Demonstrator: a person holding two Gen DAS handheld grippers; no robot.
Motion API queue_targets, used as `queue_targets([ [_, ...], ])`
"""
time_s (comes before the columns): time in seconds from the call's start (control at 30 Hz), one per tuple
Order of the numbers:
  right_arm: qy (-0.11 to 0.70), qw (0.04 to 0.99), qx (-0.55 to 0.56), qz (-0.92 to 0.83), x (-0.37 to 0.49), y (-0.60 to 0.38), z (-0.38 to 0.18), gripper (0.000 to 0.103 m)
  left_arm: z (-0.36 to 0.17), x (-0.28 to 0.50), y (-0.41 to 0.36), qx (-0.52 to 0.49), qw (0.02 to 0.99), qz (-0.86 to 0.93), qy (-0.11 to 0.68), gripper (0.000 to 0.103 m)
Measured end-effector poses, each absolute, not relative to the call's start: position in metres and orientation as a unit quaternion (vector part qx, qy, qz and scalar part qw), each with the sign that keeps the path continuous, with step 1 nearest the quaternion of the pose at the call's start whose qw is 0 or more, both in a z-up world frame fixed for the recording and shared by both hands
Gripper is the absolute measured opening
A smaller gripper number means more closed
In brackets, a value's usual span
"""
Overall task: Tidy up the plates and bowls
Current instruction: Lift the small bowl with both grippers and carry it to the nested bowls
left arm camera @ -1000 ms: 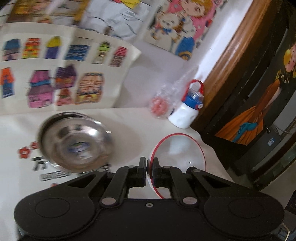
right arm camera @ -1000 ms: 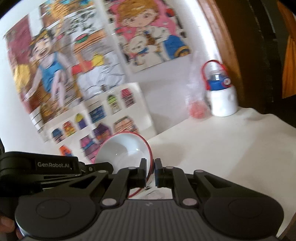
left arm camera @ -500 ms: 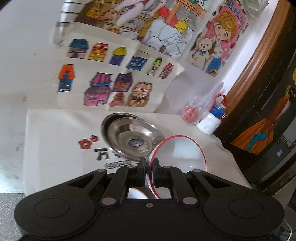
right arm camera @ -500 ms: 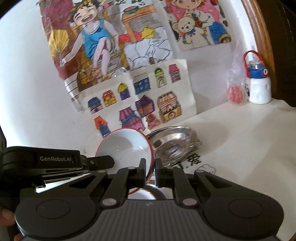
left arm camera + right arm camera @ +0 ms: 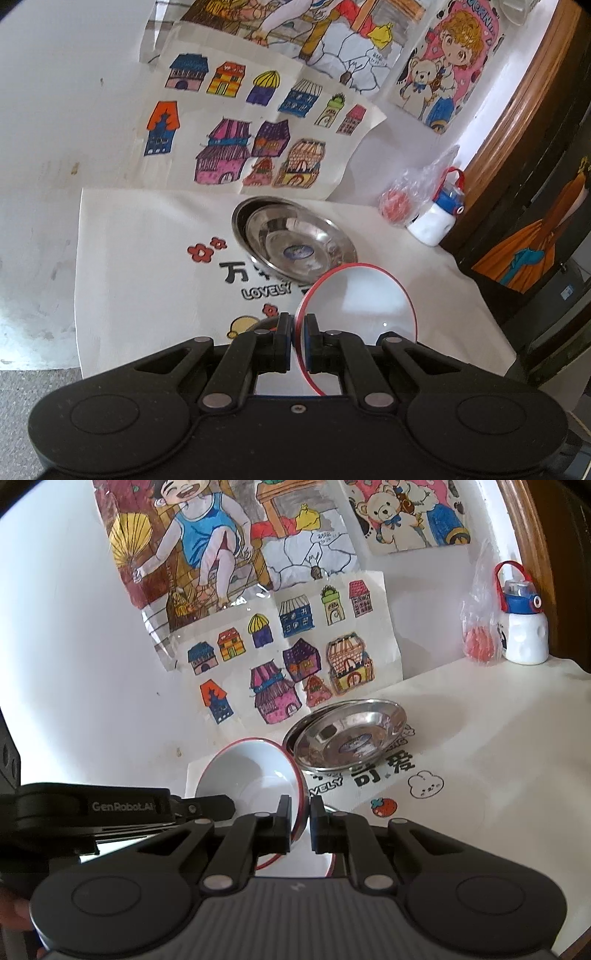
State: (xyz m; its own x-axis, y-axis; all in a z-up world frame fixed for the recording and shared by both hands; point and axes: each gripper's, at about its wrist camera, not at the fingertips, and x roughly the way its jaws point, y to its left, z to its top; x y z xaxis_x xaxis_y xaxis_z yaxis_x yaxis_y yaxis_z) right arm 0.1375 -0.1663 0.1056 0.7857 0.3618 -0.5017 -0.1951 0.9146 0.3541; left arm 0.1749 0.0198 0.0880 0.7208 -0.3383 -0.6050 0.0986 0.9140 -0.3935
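A white bowl with a red rim (image 5: pixel 362 299) is held above the table, tilted. My left gripper (image 5: pixel 298 334) is shut on its left rim. My right gripper (image 5: pixel 300 818) is shut on the same bowl's (image 5: pixel 251 775) right rim; the left gripper's body (image 5: pixel 122 808) shows at the left of the right wrist view. Stacked steel plates (image 5: pixel 295 240) lie on the tablecloth near the wall, beyond the bowl; they also show in the right wrist view (image 5: pixel 347 734). Another white, red-rimmed dish (image 5: pixel 327 864) shows partly below the right gripper's fingers.
A white printed tablecloth (image 5: pixel 147 258) covers the table. Children's drawings (image 5: pixel 251 147) hang on the wall behind. A white bottle with a blue and red lid (image 5: pixel 439 218) and a plastic bag (image 5: pixel 399 199) stand at the far right by a wooden frame (image 5: pixel 517 110).
Both grippers have pulled back and risen with the bowl. The steel plates now lie farther away, and more of the tablecloth and wall shows.
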Motion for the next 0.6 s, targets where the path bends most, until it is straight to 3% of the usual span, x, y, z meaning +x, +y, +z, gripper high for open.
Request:
queue_targets([
  [0.6,0.351,0.915,0.121,0.155,0.148,-0.163,0.089,0.011,0.066,0.181,0.014,-0.132,0.904,-0.119,0.389,0.005],
])
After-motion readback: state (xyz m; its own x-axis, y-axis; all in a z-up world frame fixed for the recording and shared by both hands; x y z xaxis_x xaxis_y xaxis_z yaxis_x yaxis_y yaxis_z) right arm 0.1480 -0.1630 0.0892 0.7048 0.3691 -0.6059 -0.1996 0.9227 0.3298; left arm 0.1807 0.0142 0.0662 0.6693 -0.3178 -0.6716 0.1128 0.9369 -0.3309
